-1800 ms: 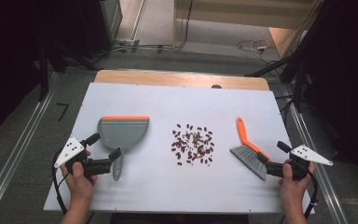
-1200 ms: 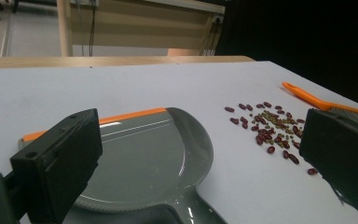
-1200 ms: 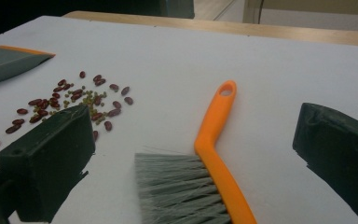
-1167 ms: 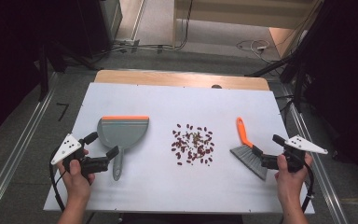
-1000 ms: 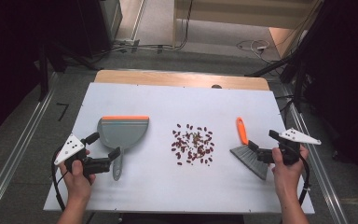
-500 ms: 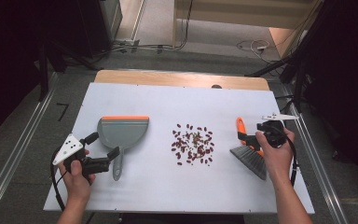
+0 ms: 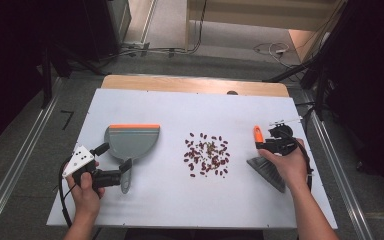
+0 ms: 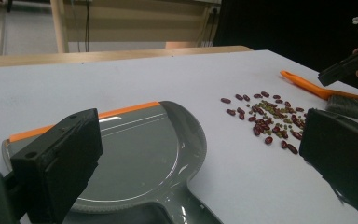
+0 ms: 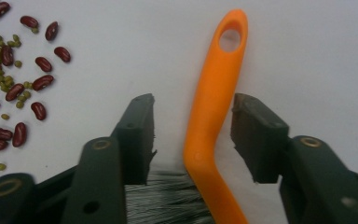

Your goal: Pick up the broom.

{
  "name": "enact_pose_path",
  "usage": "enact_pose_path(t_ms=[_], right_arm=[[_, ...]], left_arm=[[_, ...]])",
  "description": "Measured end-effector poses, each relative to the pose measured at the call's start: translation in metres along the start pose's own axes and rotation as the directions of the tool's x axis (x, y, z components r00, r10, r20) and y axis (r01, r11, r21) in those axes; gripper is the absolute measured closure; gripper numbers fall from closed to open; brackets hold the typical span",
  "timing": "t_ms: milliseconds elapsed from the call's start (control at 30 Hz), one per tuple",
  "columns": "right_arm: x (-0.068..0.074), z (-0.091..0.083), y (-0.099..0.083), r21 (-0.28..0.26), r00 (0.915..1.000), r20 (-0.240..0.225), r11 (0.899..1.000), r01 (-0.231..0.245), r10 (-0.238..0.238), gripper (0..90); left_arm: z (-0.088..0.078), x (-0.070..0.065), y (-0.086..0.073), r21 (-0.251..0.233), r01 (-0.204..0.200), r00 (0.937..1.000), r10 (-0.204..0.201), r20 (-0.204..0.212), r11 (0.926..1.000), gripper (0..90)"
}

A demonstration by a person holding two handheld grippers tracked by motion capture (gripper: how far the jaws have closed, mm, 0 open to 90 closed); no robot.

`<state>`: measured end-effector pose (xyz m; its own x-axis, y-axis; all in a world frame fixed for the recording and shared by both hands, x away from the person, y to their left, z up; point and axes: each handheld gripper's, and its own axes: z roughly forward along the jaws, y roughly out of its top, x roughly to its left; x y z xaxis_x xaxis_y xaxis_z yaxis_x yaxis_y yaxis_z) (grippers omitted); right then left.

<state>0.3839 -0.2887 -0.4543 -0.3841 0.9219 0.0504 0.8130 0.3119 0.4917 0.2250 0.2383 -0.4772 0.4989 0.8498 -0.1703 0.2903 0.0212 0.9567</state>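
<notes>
Two tools and one heap, and none of the sweeping is done yet: the beans lie loose in the middle of the counter, red ones mixed with small green ones, not one of them in the dustpan. I've got the right tongs down over the brush, astride its orange handle just above the bristles; the jaws have just been closing, but I can see a gap on each side of the handle, so no grip yet. Left tongs stand wide open by the dustpan's handle, holding nothing. What's left, I judge: pinch the brush, take the dustpan, sweep the heap in. The right gripper view gives me those gaps beside the handle, which the high view hides under my hand. The high view gives the layout: dustpan left, heap centre, brush right, well apart. The left gripper view looks low across the pan to the beans, the brush beyond them.
</notes>
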Motion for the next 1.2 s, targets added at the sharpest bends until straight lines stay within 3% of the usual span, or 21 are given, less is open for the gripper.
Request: enact_pose_path(t_ms=[233, 267, 367, 467, 500, 600, 633, 767, 1033, 1200], right_arm=[[0.003, 0.009, -0.002, 0.055, 0.9985, 0.045, 0.998, 0.030, -0.033, 54.2], [0.004, 0.013, -0.003, 0.076, 0.9964, 0.074, 0.997, 0.034, -0.040, 55.3], [0.003, 0.020, -0.006, 0.098, 0.9941, 0.101, 0.995, 0.029, -0.039, 55.6], [0.002, 0.020, -0.008, 0.084, 0.9952, 0.095, 0.996, 0.013, -0.021, 58.3], [0.001, 0.021, -0.009, 0.077, 0.9964, 0.084, 0.997, 0.009, -0.015, 64.4], [0.001, 0.021, -0.009, 0.075, 0.9960, 0.084, 0.996, -0.038, 0.032, 66.6], [0.001, 0.021, -0.006, 0.102, 0.9943, 0.084, 0.992, -0.075, 0.067, 67.4], [-0.002, 0.021, -0.002, 0.124, 0.9940, 0.066, 0.988, -0.095, 0.087, 67.6], [-0.001, 0.021, -0.007, 0.089, 0.9950, 0.070, 0.993, -0.077, 0.071, 68.1], [-0.001, 0.020, -0.019, 0.008, 0.9963, 0.057, 0.998, -0.065, 0.064, 68.1]], left_arm=[[0.002, -0.001, -0.001, 0.012, -0.008, 1.0000, 0.008, -0.001, 0.9999, 0.0], [0.002, -0.001, -0.001, 0.010, -0.008, 1.0000, 0.008, -0.002, 0.9999, 0.0], [0.002, -0.002, -0.002, 0.015, -0.011, 0.9999, 0.011, 0.001, 0.9998, 0.0], [0.002, -0.003, -0.002, 0.016, -0.015, 0.9999, 0.015, 0.002, 0.9998, 0.0], [0.002, -0.003, -0.002, 0.015, -0.013, 0.9999, 0.013, 0.003, 0.9998, 0.0], [0.003, -0.004, -0.003, 0.016, -0.020, 0.9998, 0.020, 0.006, 0.9997, 0.0], [0.003, -0.004, -0.003, 0.017, -0.022, 0.9997, 0.022, 0.006, 0.9996, 0.0], [0.004, -0.006, -0.003, 0.020, -0.023, 0.9997, 0.023, 0.006, 0.9995, 0.0], [0.008, -0.010, -0.003, 0.038, -0.038, 0.9993, 0.038, 0.003, 0.9986, 0.0], [0.007, -0.014, -0.003, 0.041, -0.059, 0.9982, 0.059, 0.003, 0.9974, 0.0]])
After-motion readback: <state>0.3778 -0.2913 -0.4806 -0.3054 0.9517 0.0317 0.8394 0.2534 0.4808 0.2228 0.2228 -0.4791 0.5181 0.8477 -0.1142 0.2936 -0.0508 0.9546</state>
